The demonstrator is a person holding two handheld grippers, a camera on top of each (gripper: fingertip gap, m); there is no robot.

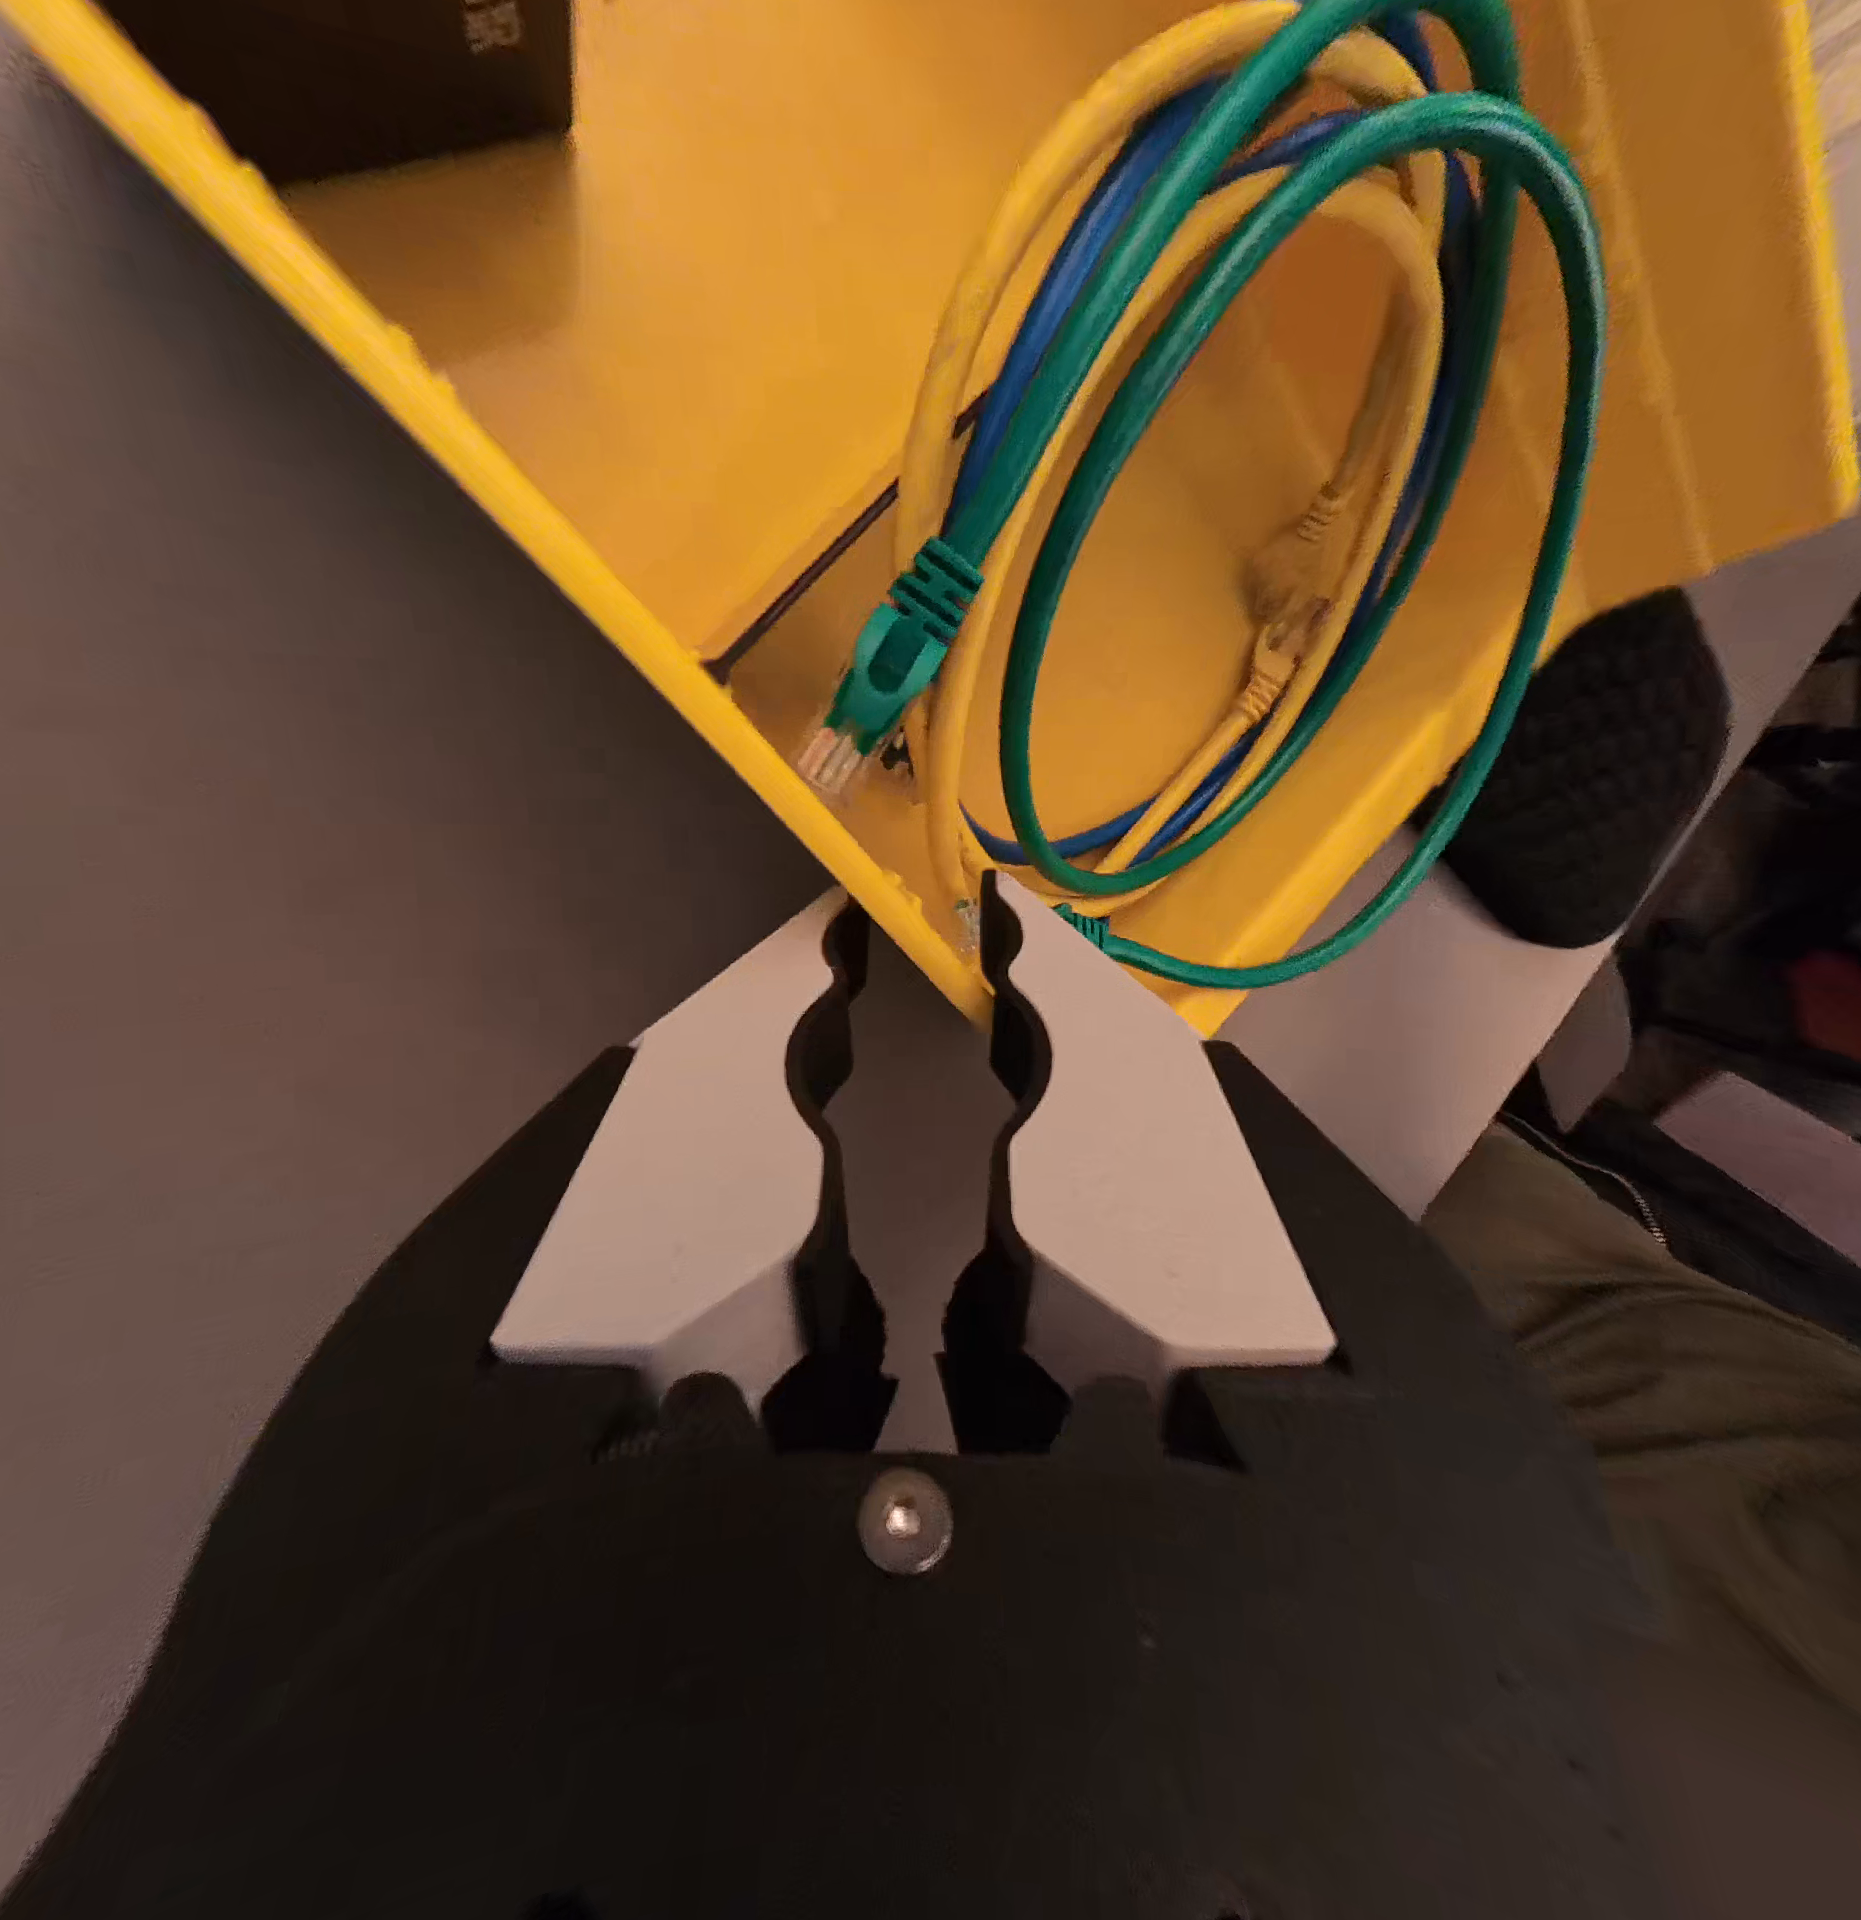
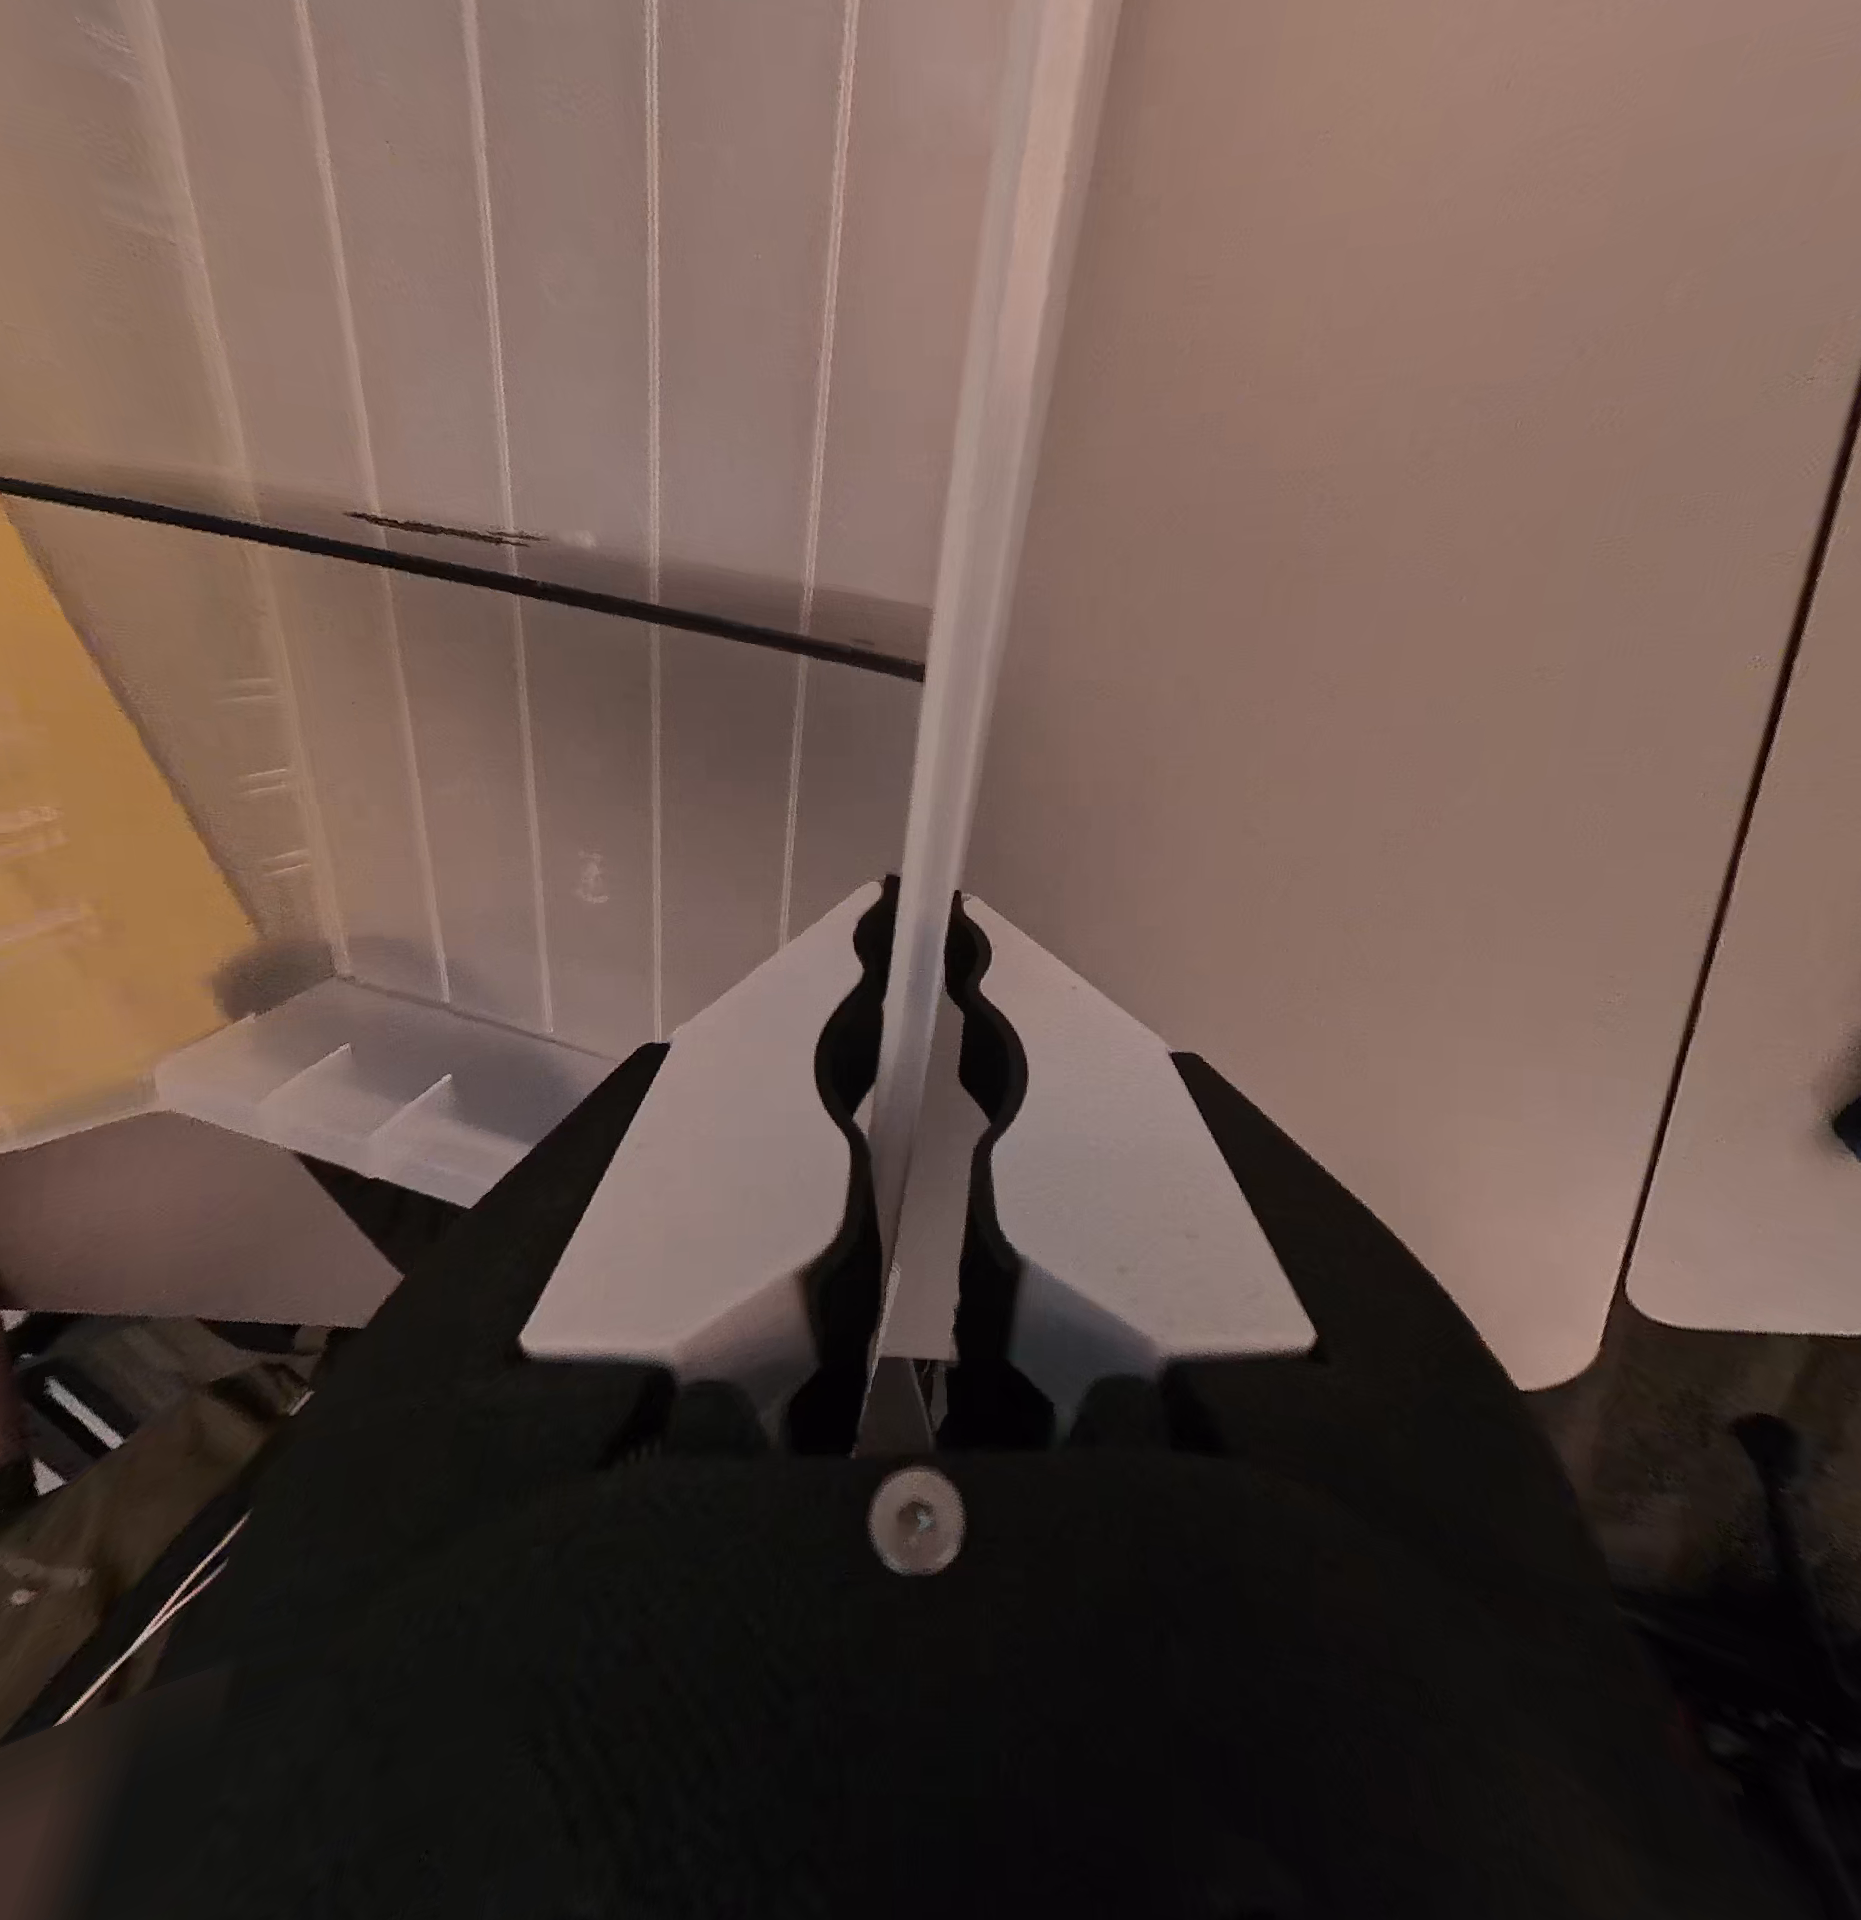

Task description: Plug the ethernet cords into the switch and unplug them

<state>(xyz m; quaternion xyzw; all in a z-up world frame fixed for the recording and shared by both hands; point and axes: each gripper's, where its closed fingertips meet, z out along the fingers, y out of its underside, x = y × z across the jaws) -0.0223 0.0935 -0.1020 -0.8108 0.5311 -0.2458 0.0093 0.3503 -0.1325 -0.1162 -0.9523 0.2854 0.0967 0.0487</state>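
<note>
my left hand-held gripper (image 1: pixel 921 914) was slightly open, astride the yellow tray (image 1: pixel 697 343) wall; coiled ethernet cords (image 1: pixel 1269 499) lay inside. my right hand-held gripper (image 2: pixel 921 894) pinched a translucent lid (image 2: pixel 593 416) edge.

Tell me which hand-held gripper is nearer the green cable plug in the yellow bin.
Left. The left hand-held gripper straddles the yellow bin's rim, just below the green cable plug. The right hand-held gripper grips a white panel edge; no plug shows in its view.
</note>
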